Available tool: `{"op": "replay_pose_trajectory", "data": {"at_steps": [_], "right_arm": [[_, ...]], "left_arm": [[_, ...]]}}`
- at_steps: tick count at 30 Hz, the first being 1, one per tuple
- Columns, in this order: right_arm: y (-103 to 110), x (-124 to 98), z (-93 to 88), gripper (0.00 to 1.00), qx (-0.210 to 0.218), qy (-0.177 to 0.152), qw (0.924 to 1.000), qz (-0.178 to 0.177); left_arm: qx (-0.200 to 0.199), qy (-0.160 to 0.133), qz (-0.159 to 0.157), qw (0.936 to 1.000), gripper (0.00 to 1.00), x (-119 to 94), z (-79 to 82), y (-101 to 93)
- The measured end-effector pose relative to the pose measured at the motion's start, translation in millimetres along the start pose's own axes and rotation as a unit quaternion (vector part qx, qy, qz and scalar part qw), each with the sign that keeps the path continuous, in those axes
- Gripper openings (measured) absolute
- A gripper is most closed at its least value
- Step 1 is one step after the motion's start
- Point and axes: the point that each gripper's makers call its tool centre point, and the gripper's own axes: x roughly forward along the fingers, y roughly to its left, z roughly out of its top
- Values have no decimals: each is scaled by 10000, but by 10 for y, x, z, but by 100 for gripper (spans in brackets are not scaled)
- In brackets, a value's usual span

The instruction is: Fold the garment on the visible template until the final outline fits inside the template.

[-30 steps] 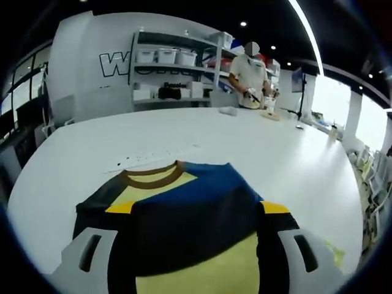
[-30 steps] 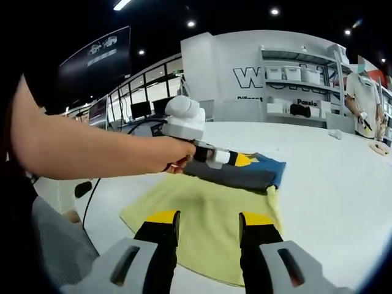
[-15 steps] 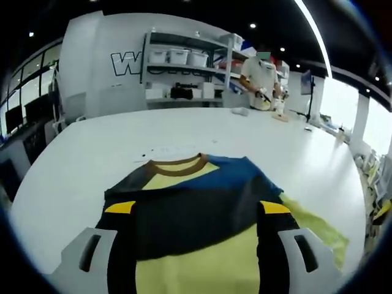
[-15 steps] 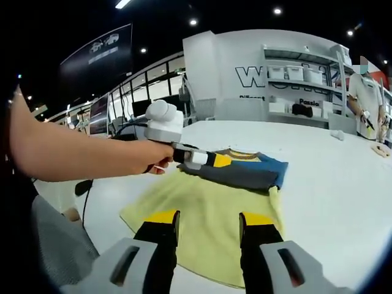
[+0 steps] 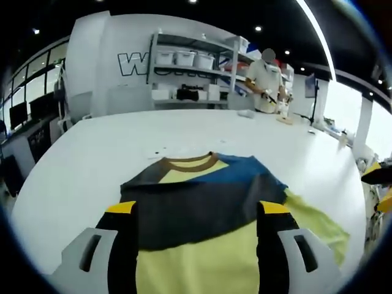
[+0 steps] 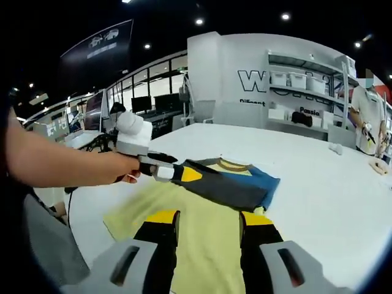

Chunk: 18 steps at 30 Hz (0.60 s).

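Your garment (image 5: pixel 202 202) lies partly folded on the white worktop (image 5: pixel 92 153), well in from its edges, under shelving (image 5: pixel 190 73) and a person (image 6: pixel 367 116) at the far wall. Your left gripper (image 5: pixel 196 245) and right gripper (image 6: pixel 208 245) both hover unclenched, jaws apart over the yellow cloth.

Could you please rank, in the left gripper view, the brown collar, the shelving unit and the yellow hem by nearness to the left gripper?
From the left gripper:
1. Yellow hem, between its jaws.
2. Brown collar, just ahead on the garment.
3. Shelving unit, far beyond the white table.
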Motion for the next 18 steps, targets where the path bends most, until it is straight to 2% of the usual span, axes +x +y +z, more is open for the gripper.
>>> {"op": "replay_pose_trajectory", "data": {"at_steps": [13, 18], "right_arm": [[-369, 636, 436, 38, -376, -87, 9993, -27], [-459, 978, 595, 38, -563, -47, 9984, 33]], "left_arm": [[-33, 23, 21, 10000, 72, 51, -32, 142], [-35, 68, -2, 10000, 71, 113, -66, 163]]}}
